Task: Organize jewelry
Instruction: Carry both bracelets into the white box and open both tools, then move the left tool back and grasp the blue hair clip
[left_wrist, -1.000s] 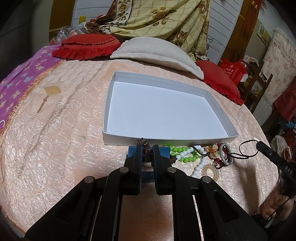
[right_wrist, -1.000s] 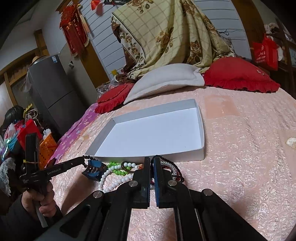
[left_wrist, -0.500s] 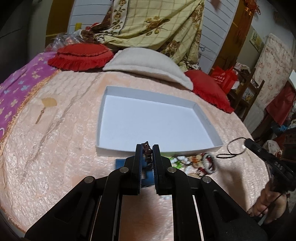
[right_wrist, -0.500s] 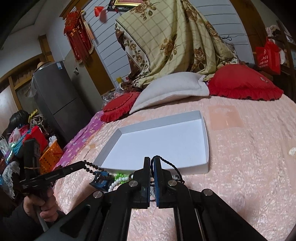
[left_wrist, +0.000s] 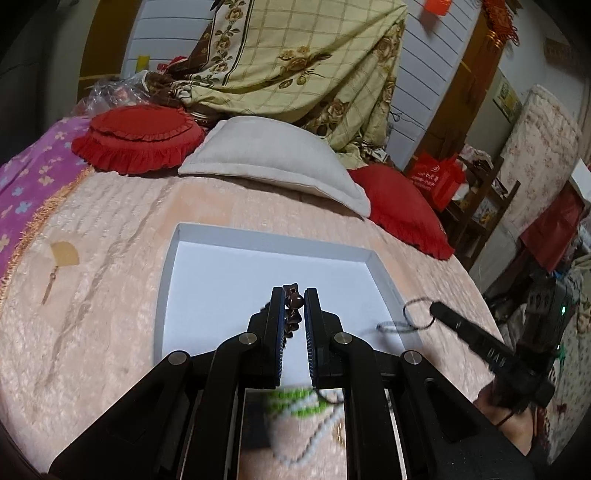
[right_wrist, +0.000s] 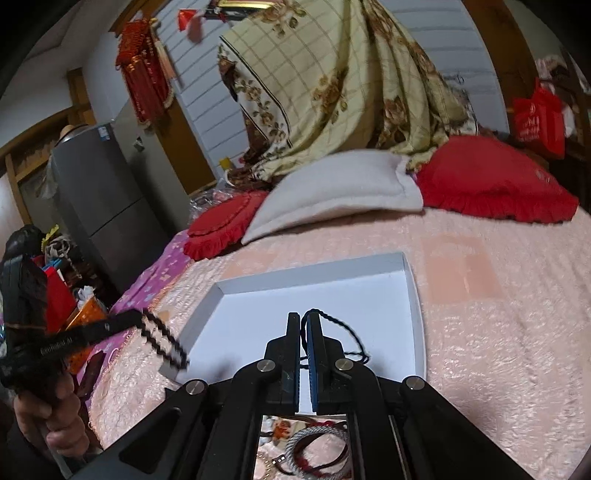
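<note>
A shallow white box (left_wrist: 258, 269) lies on the pink bedspread; it also shows in the right wrist view (right_wrist: 332, 295). My left gripper (left_wrist: 294, 295) is shut on a dark brown bead bracelet (left_wrist: 295, 301) and holds it over the box. In the right wrist view the beads (right_wrist: 162, 339) hang blurred from the left gripper. My right gripper (right_wrist: 303, 319) is shut on a dark braided cord (right_wrist: 340, 326), held over the box's near edge. That cord's loop (left_wrist: 417, 314) shows in the left wrist view. More jewelry lies in front of the box: green and white beads (left_wrist: 295, 402) and woven bracelets (right_wrist: 314, 446).
Red cushions (left_wrist: 140, 142) and a grey pillow (left_wrist: 273, 155) lie behind the box. A small fan-shaped gold charm (left_wrist: 64, 254) rests on the bedspread at the left. A purple blanket (left_wrist: 26, 184) covers the bed's left edge.
Both grippers have lifted their pieces off the bedspread and moved forward, from the pile in front of the box to above the box's floor.
</note>
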